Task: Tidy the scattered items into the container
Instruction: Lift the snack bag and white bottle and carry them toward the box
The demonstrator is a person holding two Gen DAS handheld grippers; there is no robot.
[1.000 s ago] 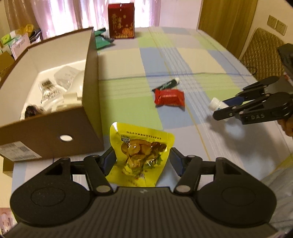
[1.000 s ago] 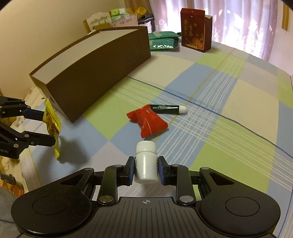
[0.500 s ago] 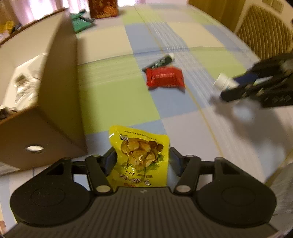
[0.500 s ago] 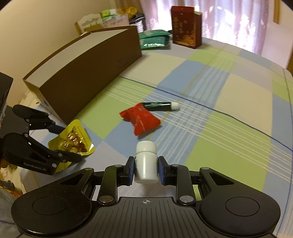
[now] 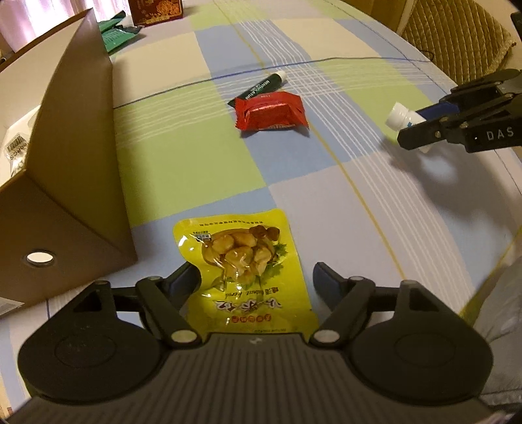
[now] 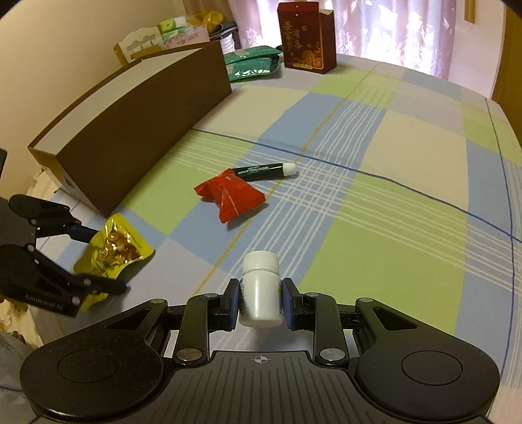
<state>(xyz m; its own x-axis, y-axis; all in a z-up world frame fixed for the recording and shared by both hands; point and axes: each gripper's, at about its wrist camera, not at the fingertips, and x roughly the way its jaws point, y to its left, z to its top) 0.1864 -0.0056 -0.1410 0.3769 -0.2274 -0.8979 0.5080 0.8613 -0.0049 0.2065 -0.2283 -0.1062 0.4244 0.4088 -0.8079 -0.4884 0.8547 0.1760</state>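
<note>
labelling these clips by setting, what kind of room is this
Most likely a home dining room: a table under a checked blue-and-green tablecloth, a quilted padded chair pulled up to it, and sheer pink curtains behind.

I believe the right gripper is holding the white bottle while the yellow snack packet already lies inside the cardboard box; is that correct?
Not quite. The right gripper does hold the white bottle, but the yellow snack packet lies on the checked tablecloth beside the cardboard box, between the left gripper's opening jaws. The left wrist view shows this.
</note>
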